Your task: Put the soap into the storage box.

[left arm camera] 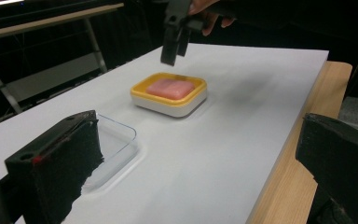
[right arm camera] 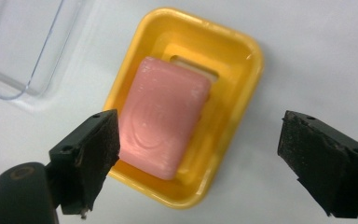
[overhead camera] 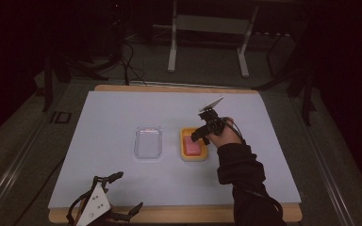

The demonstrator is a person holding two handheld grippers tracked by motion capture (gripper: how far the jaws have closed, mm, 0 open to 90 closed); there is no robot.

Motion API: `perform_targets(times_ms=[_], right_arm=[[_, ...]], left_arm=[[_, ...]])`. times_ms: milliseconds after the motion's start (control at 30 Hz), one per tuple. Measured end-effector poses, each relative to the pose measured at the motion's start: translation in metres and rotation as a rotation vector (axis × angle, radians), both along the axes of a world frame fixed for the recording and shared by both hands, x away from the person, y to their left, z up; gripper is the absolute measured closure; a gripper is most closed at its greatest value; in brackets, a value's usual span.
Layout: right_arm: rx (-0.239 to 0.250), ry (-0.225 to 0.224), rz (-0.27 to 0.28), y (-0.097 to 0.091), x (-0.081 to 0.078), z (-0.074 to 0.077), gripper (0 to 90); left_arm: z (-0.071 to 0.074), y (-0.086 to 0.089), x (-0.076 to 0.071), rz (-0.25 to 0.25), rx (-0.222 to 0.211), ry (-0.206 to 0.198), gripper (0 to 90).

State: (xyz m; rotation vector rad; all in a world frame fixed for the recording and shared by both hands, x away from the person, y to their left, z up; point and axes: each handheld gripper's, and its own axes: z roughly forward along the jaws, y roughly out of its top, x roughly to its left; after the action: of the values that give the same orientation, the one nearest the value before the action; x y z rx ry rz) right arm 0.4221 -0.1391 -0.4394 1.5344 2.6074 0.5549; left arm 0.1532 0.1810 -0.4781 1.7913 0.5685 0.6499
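Right claw [right arm camera: 198, 161] gapes above soap [right arm camera: 163, 116] in yellow dish [right arm camera: 233, 60].

No readable text anywhere

Checked the soap [right arm camera: 163, 123], the yellow dish [right arm camera: 235, 56] and the clear lid [right arm camera: 9, 46]: no labels, brands or numbers I can make out.

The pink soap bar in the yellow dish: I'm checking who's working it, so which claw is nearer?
Right. The right claw hovers open just above the pink soap bar; the left claw rests at the table's near edge, far off.
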Motion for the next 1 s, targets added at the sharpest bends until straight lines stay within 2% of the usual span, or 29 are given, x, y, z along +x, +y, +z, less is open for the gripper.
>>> perform_targets(times_ms=[133, 267, 367, 400, 467, 567, 733, 833, 933, 1000], right_arm=[[0.03, -0.043, 0.071, -0.013, -0.008, 0.004, 11.8], [0.111, -0.087, 0.108, -0.028, -0.018, 0.012, 12.7], [0.136, -0.13, 0.154, -0.036, -0.027, 0.017, 12.7], [0.136, -0.127, 0.161, -0.037, -0.03, 0.018, 12.7], [0.148, -0.152, 0.179, -0.042, -0.037, 0.019, 12.9], [0.169, -0.173, 0.176, -0.05, -0.045, 0.019, 13.3], [0.155, -0.213, 0.192, -0.062, -0.06, 0.012, 13.3], [0.139, -0.265, 0.194, -0.071, -0.069, 0.008, 13.3], [0.172, -0.298, 0.191, -0.083, -0.079, 0.005, 13.3], [0.163, -0.329, 0.186, -0.09, -0.086, 0.004, 13.3]], left_arm=[[-0.001, 0.0, 0.0, 0.008, 0.0, 0.006, 0.5], [-0.001, 0.001, -0.001, 0.013, 0.006, 0.007, 0.5], [-0.001, 0.001, -0.001, 0.014, 0.009, 0.008, 0.5], [-0.001, 0.001, -0.001, 0.015, 0.008, 0.007, 0.5], [-0.002, 0.001, -0.001, 0.016, 0.008, 0.008, 0.5], [-0.002, 0.001, -0.001, 0.017, 0.01, 0.008, 0.5], [-0.002, 0.001, -0.002, 0.019, 0.009, 0.009, 0.5], [-0.002, 0.001, -0.002, 0.022, 0.009, 0.009, 0.5], [-0.002, 0.001, -0.002, 0.023, 0.011, 0.009, 0.5], [-0.002, 0.001, -0.002, 0.024, 0.012, 0.01, 0.5]])
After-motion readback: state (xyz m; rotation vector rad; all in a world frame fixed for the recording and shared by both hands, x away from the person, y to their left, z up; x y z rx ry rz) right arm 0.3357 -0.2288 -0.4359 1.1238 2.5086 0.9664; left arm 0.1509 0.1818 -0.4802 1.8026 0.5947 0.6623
